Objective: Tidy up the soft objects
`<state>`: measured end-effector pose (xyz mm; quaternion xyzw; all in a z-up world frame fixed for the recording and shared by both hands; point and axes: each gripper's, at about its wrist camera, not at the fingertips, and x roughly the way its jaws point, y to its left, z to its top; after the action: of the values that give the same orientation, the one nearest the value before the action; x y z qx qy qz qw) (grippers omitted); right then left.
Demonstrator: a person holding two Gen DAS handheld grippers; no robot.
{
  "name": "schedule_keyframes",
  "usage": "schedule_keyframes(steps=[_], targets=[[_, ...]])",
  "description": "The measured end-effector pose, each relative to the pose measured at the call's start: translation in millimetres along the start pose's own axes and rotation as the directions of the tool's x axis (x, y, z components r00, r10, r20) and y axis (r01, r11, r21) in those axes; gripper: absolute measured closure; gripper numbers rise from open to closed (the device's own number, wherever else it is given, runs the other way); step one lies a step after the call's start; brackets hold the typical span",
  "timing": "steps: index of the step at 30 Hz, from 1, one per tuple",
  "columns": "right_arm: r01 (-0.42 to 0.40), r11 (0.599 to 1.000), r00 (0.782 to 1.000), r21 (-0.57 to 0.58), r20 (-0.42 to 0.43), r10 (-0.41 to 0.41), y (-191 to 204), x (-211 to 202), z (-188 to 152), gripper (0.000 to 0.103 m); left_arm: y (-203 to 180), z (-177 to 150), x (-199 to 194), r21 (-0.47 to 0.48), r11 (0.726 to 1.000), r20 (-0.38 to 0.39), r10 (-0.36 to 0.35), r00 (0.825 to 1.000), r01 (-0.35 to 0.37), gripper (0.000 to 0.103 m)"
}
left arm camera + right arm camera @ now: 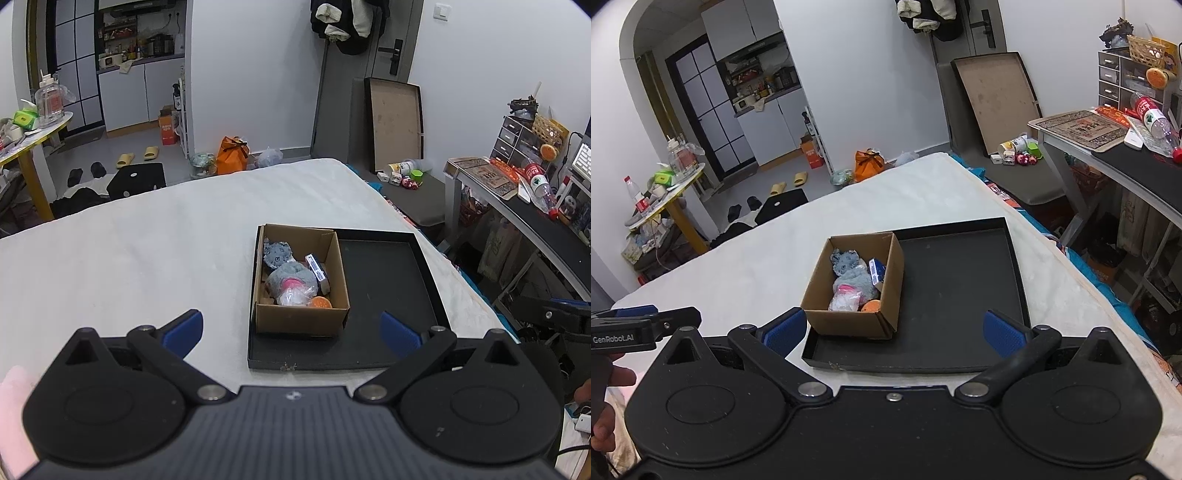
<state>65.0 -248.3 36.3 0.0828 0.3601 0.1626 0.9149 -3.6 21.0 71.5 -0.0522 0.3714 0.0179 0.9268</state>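
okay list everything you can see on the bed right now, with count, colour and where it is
bed cover: one, white, under everything
tray: one, black, shallow, right part bare
cardboard box: one, brown, open, in the tray's left part
plush toy: one, grey, inside the box
small carton: one, blue and white, against the box's right wall
plastic bag: one, clear, in the box
orange item: one, box's near corner
left gripper: open, empty
right gripper: open, empty

Bed (147,240): covered with white blanket.
On bed: black tray (388,295), near right edge.
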Motion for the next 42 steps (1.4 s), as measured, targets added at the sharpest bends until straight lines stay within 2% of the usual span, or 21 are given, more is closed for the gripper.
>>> schedule_keyframes(steps=[13,17,24,42], targets=[[0.013,1.0,1.0,-0.007,-0.017,-0.013,4.3,2.5,-4.3,0.0,0.4,-1.9,2.4,0.001,1.0,-0.002,-0.005,1.0,0.005,0.002],[-0.031,0.999,0.999,0.012,-0.014,0.031,2.9,-1.7,-3.0,0.0,0.1,-2.7,3.4,0.004,1.0,-0.001,-0.009,1.0,0.009,0.002],[-0.008,1.0,1.0,0.01,-0.007,0.008,4.4,-3.9,-3.1,0.0,-1.3,-3.6,5.8,0.007,1.0,-0.004,-0.01,1.0,0.01,0.002],[-0.019,1.0,1.0,0.009,-0.017,0.019,5.6,-0.9,-3.4,0.0,0.2,-4.7,6.2,0.003,1.0,-0.008,-0.015,1.0,0.015,0.002]])
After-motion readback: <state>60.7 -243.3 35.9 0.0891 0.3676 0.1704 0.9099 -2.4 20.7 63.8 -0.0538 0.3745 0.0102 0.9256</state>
